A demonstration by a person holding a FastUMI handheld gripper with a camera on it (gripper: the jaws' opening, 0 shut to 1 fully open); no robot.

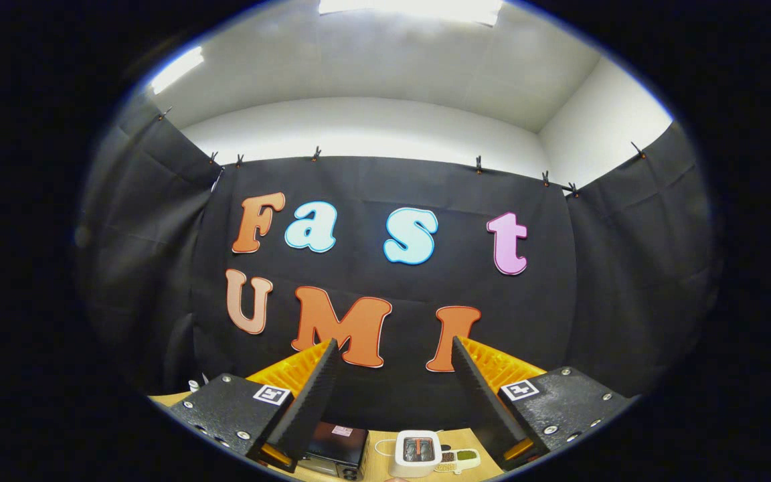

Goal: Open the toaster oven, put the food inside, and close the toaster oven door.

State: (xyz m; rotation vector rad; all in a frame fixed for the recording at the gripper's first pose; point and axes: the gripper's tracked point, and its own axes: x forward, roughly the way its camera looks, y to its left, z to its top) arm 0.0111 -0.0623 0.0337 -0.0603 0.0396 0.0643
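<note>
Jaws [395, 348] gape wide, gripping nothing, raised high toward the booth wall. Far below between them on the table [379, 448], the dark toaster oven [335, 450] sits beside a white tray [417, 452] holding what may be food.

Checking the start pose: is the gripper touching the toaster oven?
Apart. In the gripper view the open gripper points at the wall, the toaster oven far below.
</note>
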